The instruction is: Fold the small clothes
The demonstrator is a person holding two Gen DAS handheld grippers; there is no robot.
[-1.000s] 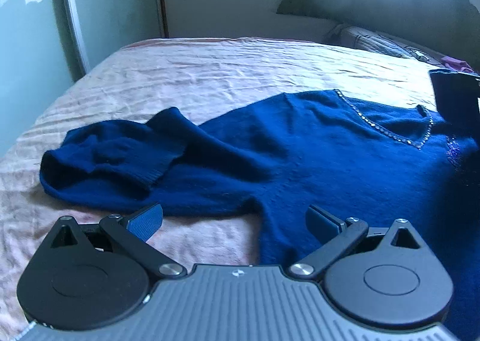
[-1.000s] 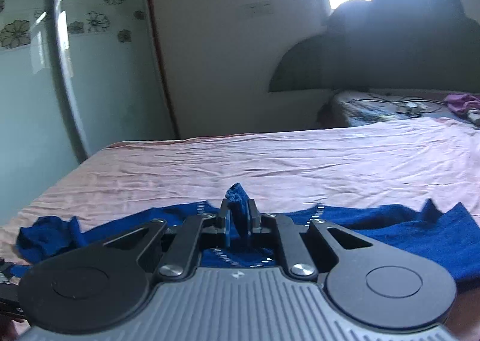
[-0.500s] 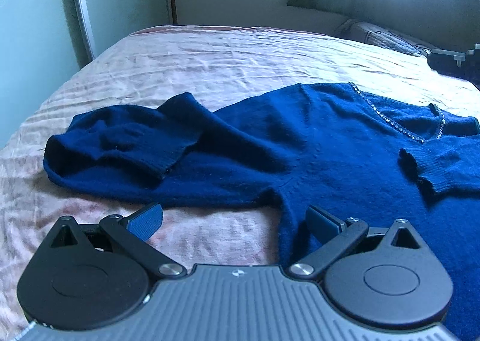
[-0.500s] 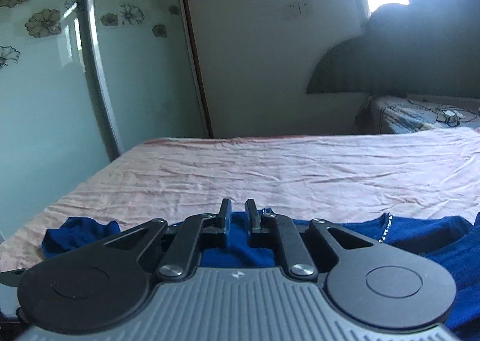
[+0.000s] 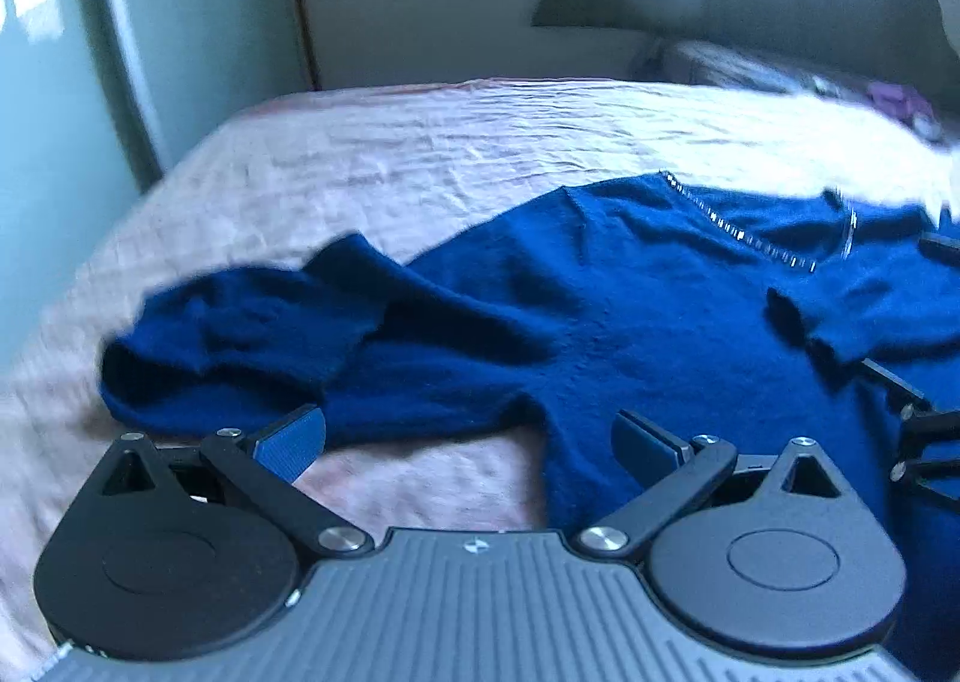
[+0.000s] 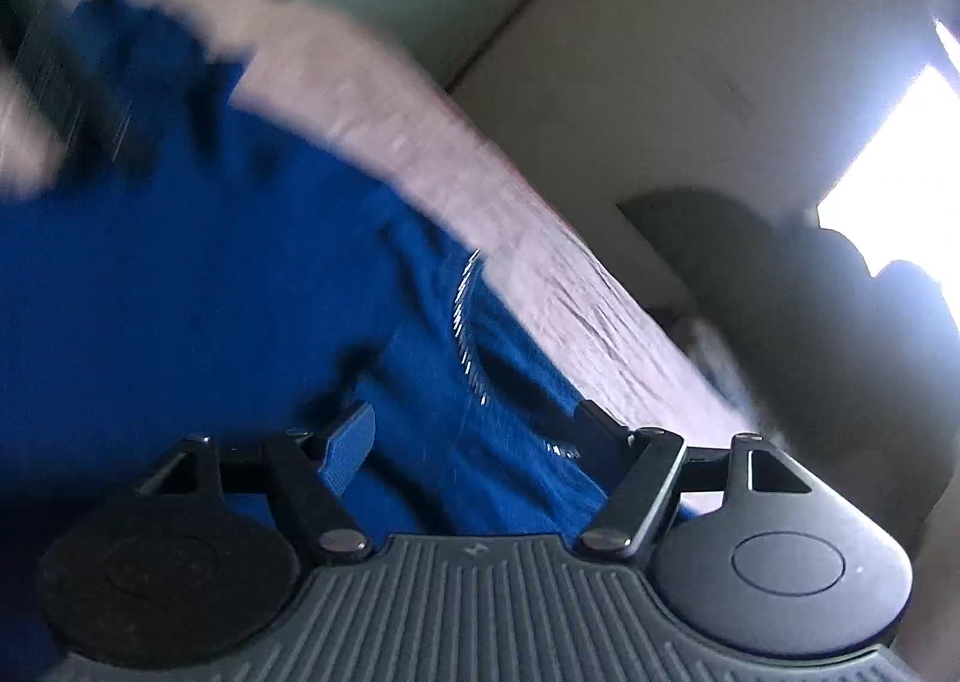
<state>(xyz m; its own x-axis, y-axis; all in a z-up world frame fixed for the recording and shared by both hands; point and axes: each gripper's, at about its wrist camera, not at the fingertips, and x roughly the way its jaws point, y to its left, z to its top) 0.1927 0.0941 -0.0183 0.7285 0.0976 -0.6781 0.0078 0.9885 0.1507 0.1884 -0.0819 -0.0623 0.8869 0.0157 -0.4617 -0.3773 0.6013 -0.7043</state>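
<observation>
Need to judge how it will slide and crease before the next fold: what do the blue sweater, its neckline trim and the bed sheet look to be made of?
Sweater: soft, fuzzy knit, probably wool or acrylic; matte nap, ribbed cuff, limp drape.
Neckline trim: a row of small shiny beads or rhinestones; they glint, but the material is unclear.
Bed sheet: thin woven cloth, pale pink, slight sheen, with fine wrinkles all over.

The right wrist view is tilted and blurred. The right gripper stands with its jaws wide apart, having just been opening, and nothing is pinched between them; the blue sweater lies beyond and beneath them. The sweater's beaded neckline runs just ahead of the jaws. The sweater covers the near part of the bed, whose pink sheet stays bare along the far edge. A dark headboard stands at the right.
</observation>
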